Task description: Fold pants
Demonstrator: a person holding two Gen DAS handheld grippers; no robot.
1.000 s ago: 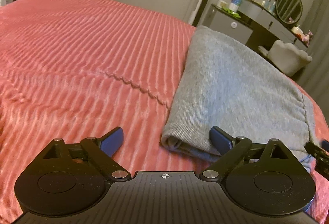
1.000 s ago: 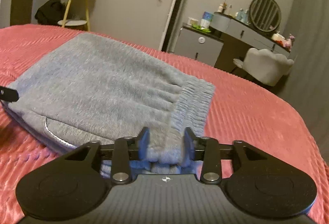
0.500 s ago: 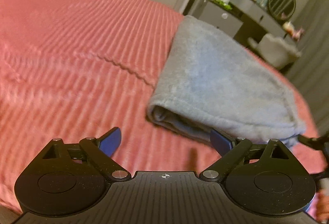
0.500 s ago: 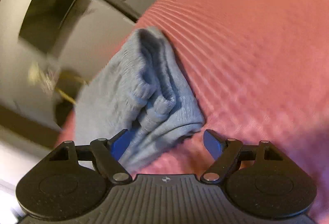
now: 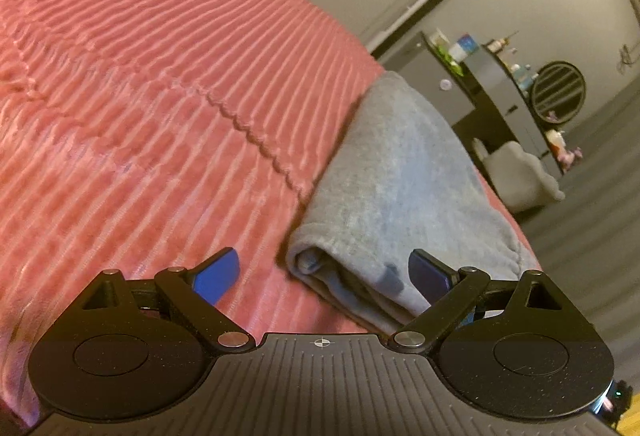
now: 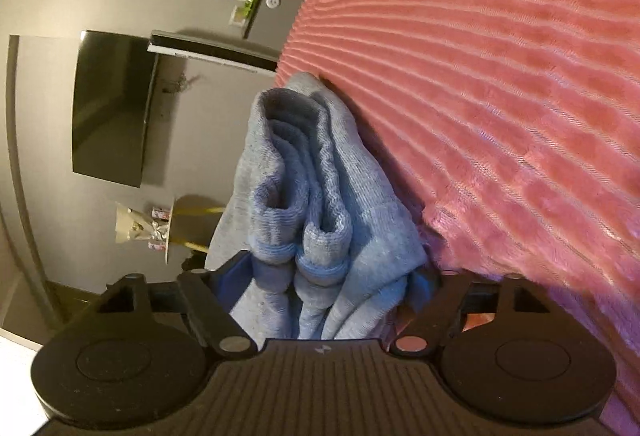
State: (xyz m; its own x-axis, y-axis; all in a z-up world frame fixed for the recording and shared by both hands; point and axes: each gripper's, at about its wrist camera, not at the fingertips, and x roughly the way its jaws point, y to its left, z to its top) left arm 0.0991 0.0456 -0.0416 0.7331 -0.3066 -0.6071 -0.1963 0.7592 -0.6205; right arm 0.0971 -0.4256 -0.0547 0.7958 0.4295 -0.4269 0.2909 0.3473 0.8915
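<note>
The grey pants [image 5: 400, 175] lie folded into a thick stack on the pink ribbed bedspread [image 5: 160, 95]. My left gripper [image 5: 324, 274] is open just above the bed. The stack's near corner sits between its blue pads, closer to the right pad [image 5: 430, 276], with no pad pressing on it. In the right wrist view the picture is rolled onto its side. There the layered end of the pants [image 6: 320, 195] fills the gap of my right gripper [image 6: 328, 282]. Its jaws stand wide, one pad [image 6: 234, 276] on each side of the stack, and cloth partly covers the other.
The bedspread [image 6: 500, 95] stretches wide on the far side of the pants. Beyond the bed's edge stand a dark dresser with a round mirror [image 5: 558, 91] and a white chair [image 5: 520, 175]. A wall TV [image 6: 112, 107] and a small yellow table [image 6: 192, 224] are further off.
The right gripper let go of the waistband, opened wide, rolled onto its side and came in around the stack's end. The left gripper tilted and edged toward the pants' corner.
</note>
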